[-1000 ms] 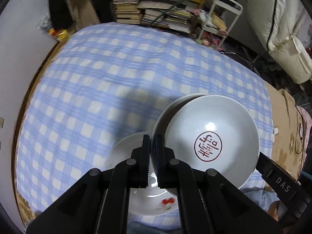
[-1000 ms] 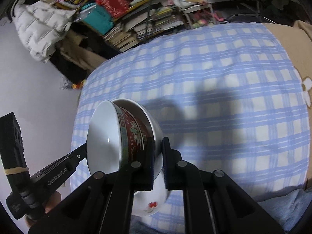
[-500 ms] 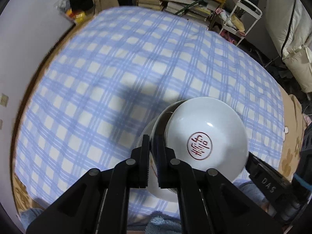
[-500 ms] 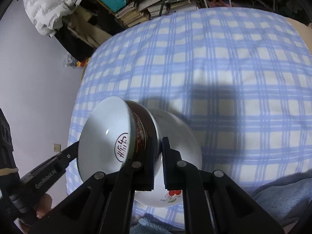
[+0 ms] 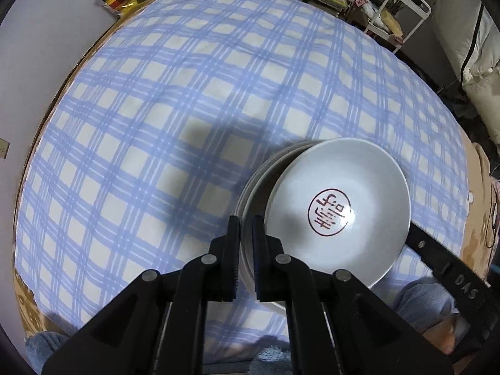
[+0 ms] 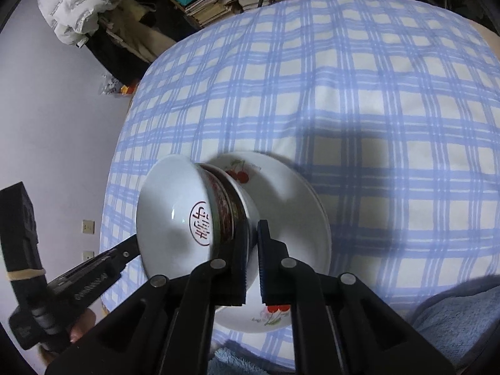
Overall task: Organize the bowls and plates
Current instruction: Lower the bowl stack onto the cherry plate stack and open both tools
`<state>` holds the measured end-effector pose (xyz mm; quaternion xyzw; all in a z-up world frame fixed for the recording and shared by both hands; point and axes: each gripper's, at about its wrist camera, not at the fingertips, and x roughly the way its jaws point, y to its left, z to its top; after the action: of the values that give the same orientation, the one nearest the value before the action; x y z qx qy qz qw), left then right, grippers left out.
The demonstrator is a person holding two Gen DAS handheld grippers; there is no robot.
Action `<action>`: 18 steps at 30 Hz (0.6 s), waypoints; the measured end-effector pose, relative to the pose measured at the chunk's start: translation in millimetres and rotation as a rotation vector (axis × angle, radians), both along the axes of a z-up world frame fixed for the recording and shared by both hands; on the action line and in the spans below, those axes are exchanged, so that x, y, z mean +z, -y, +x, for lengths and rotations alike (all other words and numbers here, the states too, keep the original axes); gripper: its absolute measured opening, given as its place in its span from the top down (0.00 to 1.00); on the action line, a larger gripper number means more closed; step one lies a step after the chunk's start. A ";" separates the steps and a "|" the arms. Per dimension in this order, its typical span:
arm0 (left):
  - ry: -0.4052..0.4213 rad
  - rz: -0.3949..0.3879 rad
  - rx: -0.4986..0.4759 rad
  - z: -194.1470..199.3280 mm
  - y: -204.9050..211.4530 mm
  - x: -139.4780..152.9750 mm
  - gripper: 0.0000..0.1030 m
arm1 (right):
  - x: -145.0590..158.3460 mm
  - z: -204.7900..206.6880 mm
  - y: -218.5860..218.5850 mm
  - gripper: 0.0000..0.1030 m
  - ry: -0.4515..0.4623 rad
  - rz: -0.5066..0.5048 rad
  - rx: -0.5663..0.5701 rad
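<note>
Two nested bowls (image 5: 331,184) hang between both grippers; the inner one is white with a red seal (image 6: 203,225) and a red patterned outside. My left gripper (image 5: 246,240) is shut on the stack's left rim. My right gripper (image 6: 252,250) pinches the opposite rim, its jaws still closing on it with the rim between the pads. Under the bowls lies a white plate (image 6: 300,218) with cherry prints. I cannot tell whether the bowls touch it. Each gripper shows in the other's view: the right gripper (image 5: 453,275), the left gripper (image 6: 90,284).
A blue and white checked cloth (image 5: 187,93) covers the surface. Stacked books and a white cart (image 5: 406,9) stand beyond the far edge, a white puffy jacket (image 6: 75,3) at the back left. A blue towel (image 6: 462,322) lies at the near edge.
Both grippers have come down with the nested bowls. The cherry plate, earlier just below the stack, now spreads out right under the bowls.
</note>
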<state>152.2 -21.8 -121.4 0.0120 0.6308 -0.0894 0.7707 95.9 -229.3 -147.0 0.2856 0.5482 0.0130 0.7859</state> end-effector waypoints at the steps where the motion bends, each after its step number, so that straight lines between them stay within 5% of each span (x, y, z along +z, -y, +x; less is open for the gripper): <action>1: 0.001 -0.004 0.000 0.1 -0.9 1.1 0.94 | 1.3 -0.7 -1.4 0.91 0.007 -0.007 0.003; 8: 0.114 0.084 -0.006 -12.8 -3.5 22.6 0.87 | 24.7 -6.4 -12.6 0.91 0.063 -0.089 0.043; 14: 0.303 0.174 -0.005 -40.7 -17.7 65.0 0.80 | 55.1 -24.7 -9.3 0.89 0.147 -0.161 0.055; 16: 0.364 0.186 0.001 -52.1 -23.1 80.3 0.73 | 66.6 -32.4 -9.0 0.86 0.181 -0.196 0.065; 18: 0.425 0.188 0.007 -63.4 -28.5 95.1 0.60 | 78.0 -42.3 -8.8 0.67 0.223 -0.229 0.072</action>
<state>88.9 6.7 -26.3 0.1001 0.4598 -0.0230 0.8821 53.6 -220.5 -69.1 0.1713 0.4652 0.0101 0.8684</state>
